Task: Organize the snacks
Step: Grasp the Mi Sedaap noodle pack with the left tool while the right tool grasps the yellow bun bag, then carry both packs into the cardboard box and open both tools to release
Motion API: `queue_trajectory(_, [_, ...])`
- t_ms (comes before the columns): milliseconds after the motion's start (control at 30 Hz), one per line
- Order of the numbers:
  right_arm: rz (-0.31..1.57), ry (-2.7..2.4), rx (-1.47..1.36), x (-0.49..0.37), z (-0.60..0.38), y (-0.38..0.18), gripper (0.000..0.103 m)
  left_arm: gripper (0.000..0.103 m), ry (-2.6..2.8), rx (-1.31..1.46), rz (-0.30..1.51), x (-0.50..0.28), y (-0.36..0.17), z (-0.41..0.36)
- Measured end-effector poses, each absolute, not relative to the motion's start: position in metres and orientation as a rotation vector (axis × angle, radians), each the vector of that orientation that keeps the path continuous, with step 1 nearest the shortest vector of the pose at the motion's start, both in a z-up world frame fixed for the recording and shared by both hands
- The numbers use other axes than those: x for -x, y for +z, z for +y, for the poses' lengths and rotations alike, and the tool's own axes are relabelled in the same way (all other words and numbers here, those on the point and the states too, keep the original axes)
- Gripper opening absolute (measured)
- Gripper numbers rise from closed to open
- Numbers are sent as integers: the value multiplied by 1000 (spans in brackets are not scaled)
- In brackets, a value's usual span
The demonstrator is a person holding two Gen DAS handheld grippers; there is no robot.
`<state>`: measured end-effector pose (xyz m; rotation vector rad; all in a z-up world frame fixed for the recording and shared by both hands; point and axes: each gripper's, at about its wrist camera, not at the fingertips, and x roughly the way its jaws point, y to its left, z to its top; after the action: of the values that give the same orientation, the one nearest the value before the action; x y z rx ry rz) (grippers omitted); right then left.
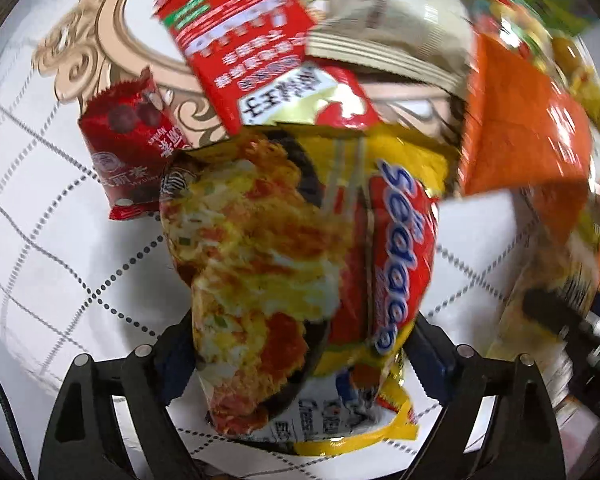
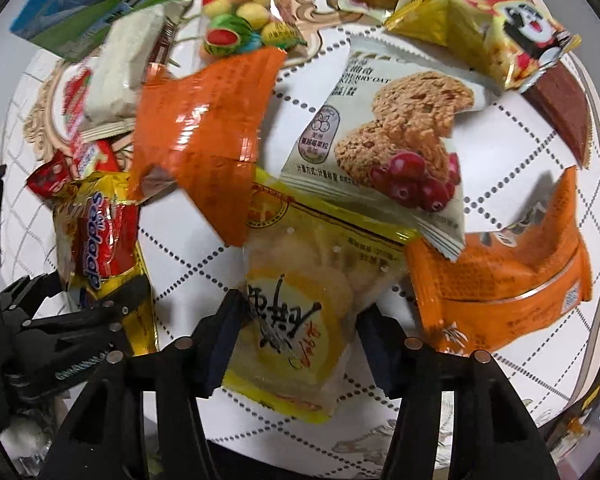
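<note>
I am squeezing the noodle packet (image 1: 300, 264) between my left tongs (image 1: 300, 344), closed tight on it. My right tongs (image 2: 300, 332) are pinching the yellow cracker bag (image 2: 300, 312) between both fingers. Just past them, the cookie packet (image 2: 388, 136) and orange packs (image 2: 204, 132) are lying on the tablecloth (image 2: 188, 248).

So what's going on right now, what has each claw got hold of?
Left gripper shut on Sedaap noodle packet. Right gripper shut on yellow biscuit pack. Oat cookie packet overlaps its far end; orange packets crowd both sides.
</note>
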<state>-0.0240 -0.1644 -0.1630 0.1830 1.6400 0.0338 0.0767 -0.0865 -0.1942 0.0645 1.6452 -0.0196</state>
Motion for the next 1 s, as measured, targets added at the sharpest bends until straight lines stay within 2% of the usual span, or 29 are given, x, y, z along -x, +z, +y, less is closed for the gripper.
queue_trajectory(67, [1634, 27, -161, 24, -165, -163, 58, 88, 6, -31, 1631, -72, -187, -84])
queue_trajectory(133, [1621, 29, -145, 29, -165, -158, 46, 87, 13, -25, 1602, -64, -170, -87])
queue_trajectory(233, [1601, 37, -131, 41, -168, -138, 35, 87, 4, -13, 1565, -53, -137, -77])
queue_trajectory(433, [1550, 71, -133, 77, -169, -100, 32, 87, -46, 7, 1530, 3, -91, -36])
queue_trajectory(533, [1515, 93, -145, 89, -170, -79, 31, 87, -85, 13, 1511, -13, -80, -10])
queue_trajectory(667, [1461, 109, -170, 110, -168, -46, 30, 87, -122, -7, 1467, -23, -30, -7])
queue_trajectory(833, [1393, 79, -188, 121, -156, -13, 29, 87, -161, 20, 1449, -32, -44, 28])
queue_trajectory(1000, [1322, 71, -246, 111, -137, 10, 29, 87, -240, 91, 1414, -44, -19, 48])
